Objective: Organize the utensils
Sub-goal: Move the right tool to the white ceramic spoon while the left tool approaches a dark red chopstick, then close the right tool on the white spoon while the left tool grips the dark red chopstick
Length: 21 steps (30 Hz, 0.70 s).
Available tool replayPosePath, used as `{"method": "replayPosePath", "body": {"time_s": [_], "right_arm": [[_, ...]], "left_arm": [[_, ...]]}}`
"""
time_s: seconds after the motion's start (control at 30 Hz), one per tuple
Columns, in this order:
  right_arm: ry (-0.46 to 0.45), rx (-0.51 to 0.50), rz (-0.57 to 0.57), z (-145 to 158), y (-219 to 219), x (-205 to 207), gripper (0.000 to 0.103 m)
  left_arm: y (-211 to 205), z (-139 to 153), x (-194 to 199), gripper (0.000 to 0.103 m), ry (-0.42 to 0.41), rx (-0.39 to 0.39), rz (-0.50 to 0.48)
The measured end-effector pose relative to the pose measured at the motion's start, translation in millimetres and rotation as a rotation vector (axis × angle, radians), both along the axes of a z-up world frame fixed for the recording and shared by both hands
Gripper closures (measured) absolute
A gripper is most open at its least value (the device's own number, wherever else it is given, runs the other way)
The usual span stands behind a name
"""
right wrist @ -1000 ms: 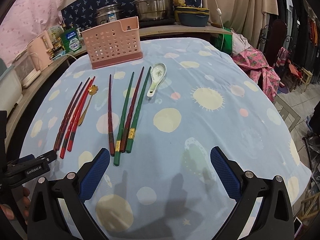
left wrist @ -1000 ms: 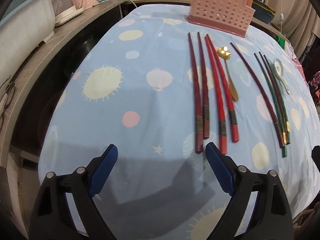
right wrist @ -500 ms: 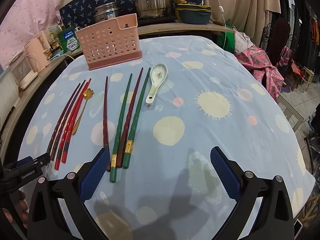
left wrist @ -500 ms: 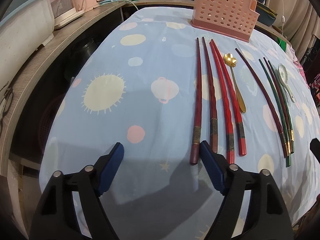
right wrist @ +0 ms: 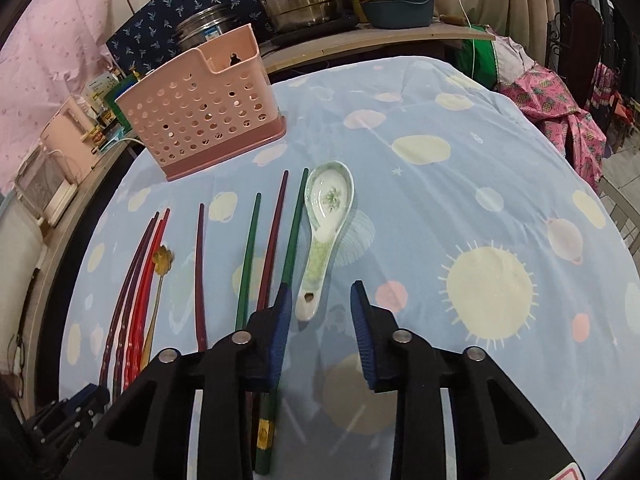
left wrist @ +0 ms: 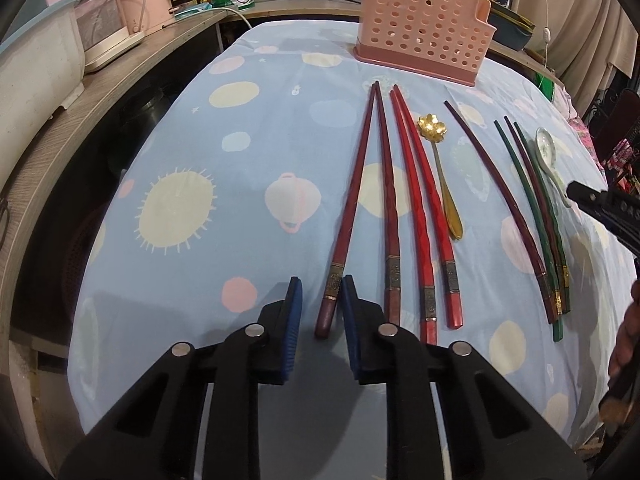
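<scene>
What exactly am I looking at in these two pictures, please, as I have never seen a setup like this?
No robot here: a person holds a two-fingered clamp in each hand, and each clamp carries a wide-angle camera looking along its blue-padded fingers. The left gripper has its fingers either side of a dark red chopstick, not yet closed. The right gripper is open around the handle of a white spoon. On the blue tablecloth also lie more red and green chopsticks and a gold spoon. The pink basket at the back is presumably where they go. Nothing is held yet.
</scene>
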State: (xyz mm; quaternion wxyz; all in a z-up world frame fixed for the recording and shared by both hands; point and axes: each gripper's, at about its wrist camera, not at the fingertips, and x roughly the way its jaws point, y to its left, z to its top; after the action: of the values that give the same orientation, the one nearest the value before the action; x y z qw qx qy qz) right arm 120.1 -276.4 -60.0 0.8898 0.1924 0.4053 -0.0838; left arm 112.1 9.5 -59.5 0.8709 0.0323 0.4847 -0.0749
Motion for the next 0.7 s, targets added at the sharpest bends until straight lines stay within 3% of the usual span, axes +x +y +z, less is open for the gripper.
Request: {"method": "replayPosePath", "body": {"time_s": [0.17, 0.6, 0.7], "right_arm": [[0.009, 0.041, 0.001, -9.8, -4.0, 14.5, 0.089], [-0.006, 0.076, 0.005, -23.5, -7.7, 11.8, 0.095], [-0.017, 0.084, -0.003, -16.7, -8.2, 1.4, 0.095]], "left_arm": [[0.3, -0.3, 0.2, 0.084, 0.003, -0.007, 0.003], [1.5, -0.7, -2.2, 0.084, -0.012, -0.015, -0.001], [5.3, 1.8, -4.1, 0.093, -0.005, -0.041, -0.008]]}}
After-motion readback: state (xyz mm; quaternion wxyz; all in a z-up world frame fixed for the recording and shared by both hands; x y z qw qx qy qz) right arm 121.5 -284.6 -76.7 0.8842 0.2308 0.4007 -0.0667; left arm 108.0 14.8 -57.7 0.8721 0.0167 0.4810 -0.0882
